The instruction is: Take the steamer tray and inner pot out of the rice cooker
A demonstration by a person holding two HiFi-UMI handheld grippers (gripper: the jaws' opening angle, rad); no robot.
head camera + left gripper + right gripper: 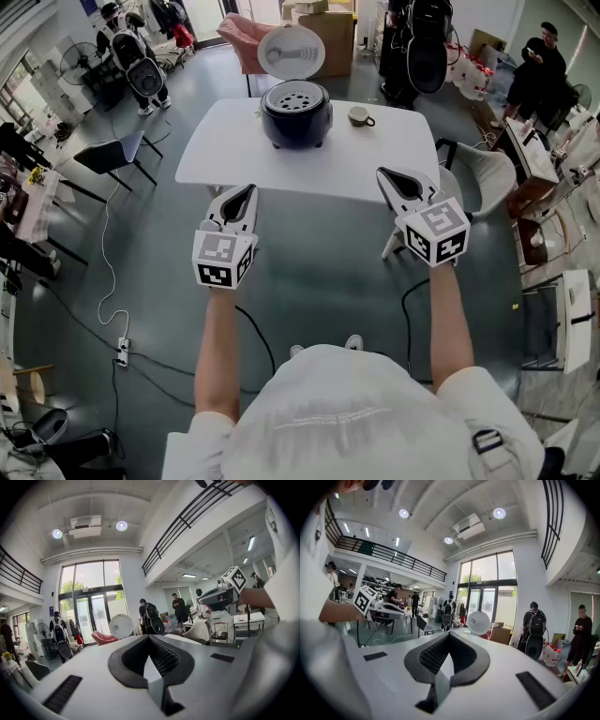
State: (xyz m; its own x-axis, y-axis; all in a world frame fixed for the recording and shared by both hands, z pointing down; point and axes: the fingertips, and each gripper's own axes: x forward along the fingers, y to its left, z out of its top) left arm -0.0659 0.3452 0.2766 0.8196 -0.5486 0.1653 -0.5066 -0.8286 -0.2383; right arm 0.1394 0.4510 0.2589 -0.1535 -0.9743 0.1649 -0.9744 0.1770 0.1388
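Your head camera looks steeply down, standing off the worktop point(405, 150). Left tongs point(247, 191) and right tongs point(387, 175) cameras face ahead, sharing the cooker lid point(121, 626).

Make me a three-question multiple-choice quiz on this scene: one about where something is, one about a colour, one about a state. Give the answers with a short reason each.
1. In the head view, where does the cup stand on the table?
A. left of the rice cooker
B. right of the rice cooker
C. at the table's near edge

2. What colour is the rice cooker's body?
A. dark
B. red
C. yellow

3. How is the cooker's lid?
A. raised open
B. shut
C. lying flat on the table

Answers:
1 B: the cup sits just right of the cooker.
2 A: the body is dark, near black.
3 A: the lid stands up behind the cooker, and the holed steamer tray shows inside.
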